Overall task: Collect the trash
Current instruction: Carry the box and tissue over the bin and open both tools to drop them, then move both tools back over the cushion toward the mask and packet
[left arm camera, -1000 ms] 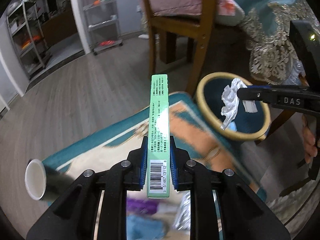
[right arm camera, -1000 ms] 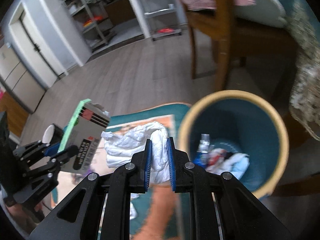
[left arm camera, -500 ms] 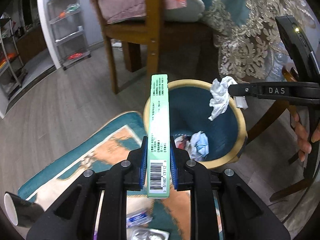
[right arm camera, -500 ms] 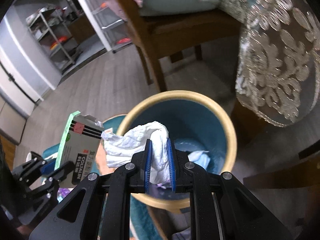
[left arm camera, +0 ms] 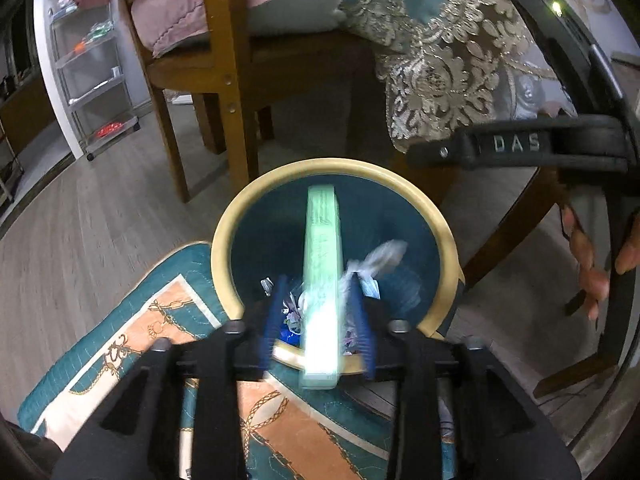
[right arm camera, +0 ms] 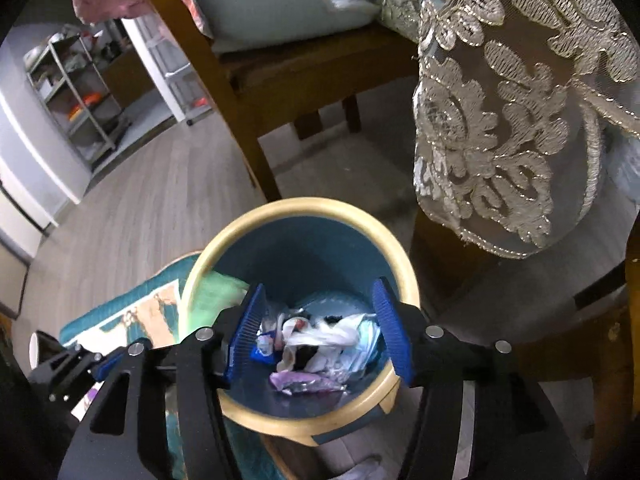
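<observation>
A teal trash bin with a tan rim (left arm camera: 332, 166) stands on the floor below both grippers. My left gripper (left arm camera: 318, 280) hangs over it with its jaws opening. A long green box (left arm camera: 322, 240) is blurred between the blue pads (left arm camera: 274, 320) with gaps on both sides, dropping toward the bin. A white crumpled tissue (left arm camera: 380, 256) falls beside it. My right gripper (right arm camera: 319, 284) stands open over the bin's rim (right arm camera: 304, 206) with nothing between its fingers. The tissue (right arm camera: 332, 332) lies on other trash inside, and the green box (right arm camera: 216, 292) shows blurred at the bin's left wall.
A wooden chair (left arm camera: 224, 80) with cushions stands just behind the bin. A lace tablecloth (right arm camera: 500, 140) hangs at the right. A teal and orange rug (left arm camera: 160, 340) lies under the bin's near side. A paper cup (right arm camera: 38, 348) lies on the rug. A person's hand (left arm camera: 592, 264) holds the right gripper.
Both grippers moved over the bin and their jaws parted. The green box slipped out of the left jaws and the tissue left the right jaws; both are dropping into the bin.
</observation>
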A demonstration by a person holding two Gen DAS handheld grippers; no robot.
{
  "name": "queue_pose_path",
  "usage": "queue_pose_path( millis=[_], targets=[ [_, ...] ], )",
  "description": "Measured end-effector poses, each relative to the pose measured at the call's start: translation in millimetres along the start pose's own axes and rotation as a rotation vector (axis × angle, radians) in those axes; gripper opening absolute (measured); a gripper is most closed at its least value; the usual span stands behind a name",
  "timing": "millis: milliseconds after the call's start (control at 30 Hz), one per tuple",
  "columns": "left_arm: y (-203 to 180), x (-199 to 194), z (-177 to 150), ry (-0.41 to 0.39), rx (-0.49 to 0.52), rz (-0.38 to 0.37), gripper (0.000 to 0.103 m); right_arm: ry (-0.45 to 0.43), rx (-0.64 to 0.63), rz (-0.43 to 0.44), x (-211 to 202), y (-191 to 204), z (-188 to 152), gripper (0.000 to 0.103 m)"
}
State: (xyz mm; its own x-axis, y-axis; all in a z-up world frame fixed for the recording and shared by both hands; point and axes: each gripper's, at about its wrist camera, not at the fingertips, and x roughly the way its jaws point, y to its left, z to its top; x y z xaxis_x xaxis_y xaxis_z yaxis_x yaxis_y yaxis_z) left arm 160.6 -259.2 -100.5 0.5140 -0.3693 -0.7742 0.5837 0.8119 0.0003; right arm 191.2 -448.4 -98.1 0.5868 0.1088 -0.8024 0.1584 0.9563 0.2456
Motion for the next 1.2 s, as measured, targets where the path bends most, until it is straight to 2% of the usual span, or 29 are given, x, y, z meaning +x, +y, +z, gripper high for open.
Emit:
queue_pose_path(
  millis=[267, 333, 400, 467, 567, 833, 1200],
  targets=[
    [9.2, -11.9, -2.0, -0.018, -0.019, 0.028, 0.064, -0.002, -0.010, 0.015, 0.7, 2.3, 2.0, 0.073],
    [13.8, -17.6, -4.9, -0.021, -0.020, 0.047, 0.070, -0.006, -0.025, 0.021, -2.2, 7.5, 2.4, 0.079],
    [17.7, -22.4, -7.6, -0.024, -0.020, 0.063, 0.081, -0.011, -0.033, 0.034, -4.7, 12.0, 2.5, 0.084],
    [22.6, -30.4, -11.5, -0.031, -0.022, 0.086, 0.086, -0.023, -0.034, 0.049, -10.3, 16.2, 0.8, 0.092],
    [28.7, -41.6, -17.6, -0.036, -0.026, 0.121, 0.094, -0.035, -0.041, 0.062, -16.0, 23.2, -0.9, 0.094],
    [48.6, -76.6, -42.2, -0.030, -0.044, 0.185, 0.097, -0.038, -0.108, 0.074, -27.1, 56.0, -15.6, 0.095],
    [101.8, -138.7, -96.7, -0.007, -0.166, 0.305, 0.097, -0.005, -0.281, 0.126, -29.1, 130.9, -54.7, 0.096]
  ],
)
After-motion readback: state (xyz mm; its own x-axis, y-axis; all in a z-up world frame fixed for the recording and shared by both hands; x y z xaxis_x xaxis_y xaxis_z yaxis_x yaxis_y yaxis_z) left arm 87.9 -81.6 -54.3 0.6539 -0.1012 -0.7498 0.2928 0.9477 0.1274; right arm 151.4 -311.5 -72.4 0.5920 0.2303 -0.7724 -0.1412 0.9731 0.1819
